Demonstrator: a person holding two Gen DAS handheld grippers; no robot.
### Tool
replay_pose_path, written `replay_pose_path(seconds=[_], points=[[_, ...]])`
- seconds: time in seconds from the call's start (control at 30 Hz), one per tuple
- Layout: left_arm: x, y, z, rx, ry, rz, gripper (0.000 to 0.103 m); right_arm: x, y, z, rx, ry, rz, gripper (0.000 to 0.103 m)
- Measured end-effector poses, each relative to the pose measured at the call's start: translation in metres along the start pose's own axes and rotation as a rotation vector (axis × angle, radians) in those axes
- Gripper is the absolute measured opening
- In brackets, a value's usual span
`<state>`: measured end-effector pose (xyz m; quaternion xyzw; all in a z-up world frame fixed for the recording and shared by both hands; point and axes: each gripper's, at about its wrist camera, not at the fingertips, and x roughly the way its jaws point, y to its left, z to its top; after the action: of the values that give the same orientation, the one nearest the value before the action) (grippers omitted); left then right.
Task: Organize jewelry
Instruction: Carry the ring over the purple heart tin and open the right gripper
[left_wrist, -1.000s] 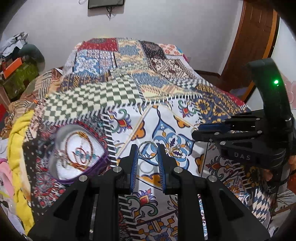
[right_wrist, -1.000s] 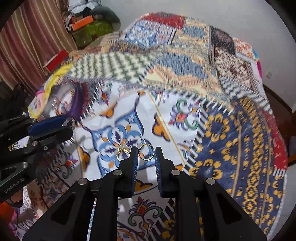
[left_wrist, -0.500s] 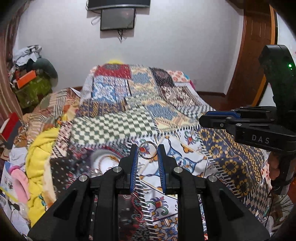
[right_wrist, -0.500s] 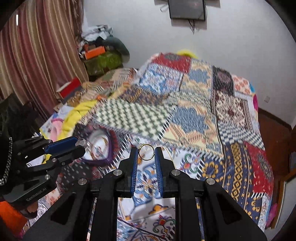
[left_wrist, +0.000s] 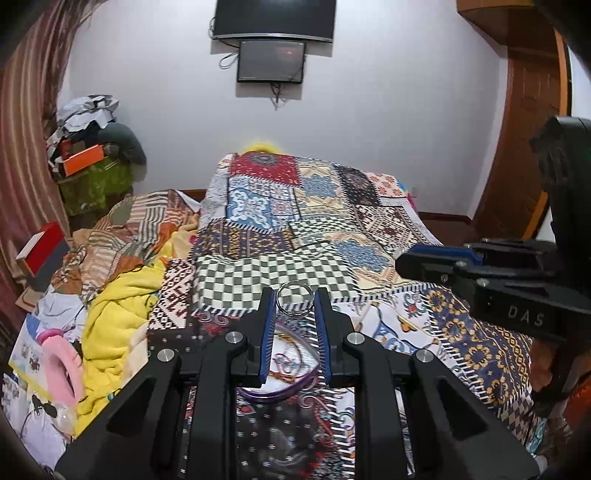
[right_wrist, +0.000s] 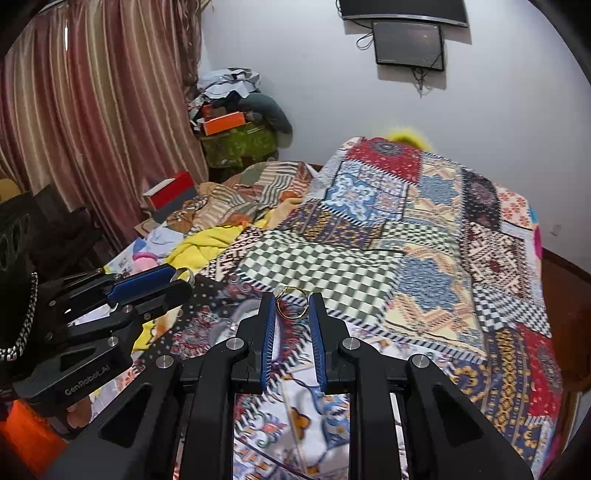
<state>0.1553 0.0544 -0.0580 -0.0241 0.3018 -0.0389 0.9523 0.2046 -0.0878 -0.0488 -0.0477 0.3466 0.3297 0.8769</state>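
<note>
Silver ring (left_wrist: 295, 298) and gold ring (right_wrist: 291, 301) pinched in left (left_wrist: 294, 303), right hand-held gripper (right_wrist: 292, 304) above patchwork bedspread (left_wrist: 317, 240).

The patchwork bedspread (left_wrist: 332, 236) mixes red, blue, cream and a green-and-white checkered patch; left of the bedspread lie a plain yellow blanket (left_wrist: 110, 306) and a brown-striped cloth (left_wrist: 140, 225), with a pink-and-cream striped curtain (right_wrist: 92, 110) beyond; the silver ring (left_wrist: 295, 298) and gold ring (right_wrist: 291, 302) sit between blue pads (left_wrist: 266, 332)

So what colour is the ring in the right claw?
Gold: the ring held in the right claw shows best in the right wrist view.
</note>
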Motion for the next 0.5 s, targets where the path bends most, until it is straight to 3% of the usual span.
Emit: replay_pose_path(seconds=[0.5], points=[[0.038, 0.030, -0.020, -0.049, 0.081, 0.023, 0.020, 0.062, 0.025, -0.014, -0.052, 0.112, 0.054, 0.016]])
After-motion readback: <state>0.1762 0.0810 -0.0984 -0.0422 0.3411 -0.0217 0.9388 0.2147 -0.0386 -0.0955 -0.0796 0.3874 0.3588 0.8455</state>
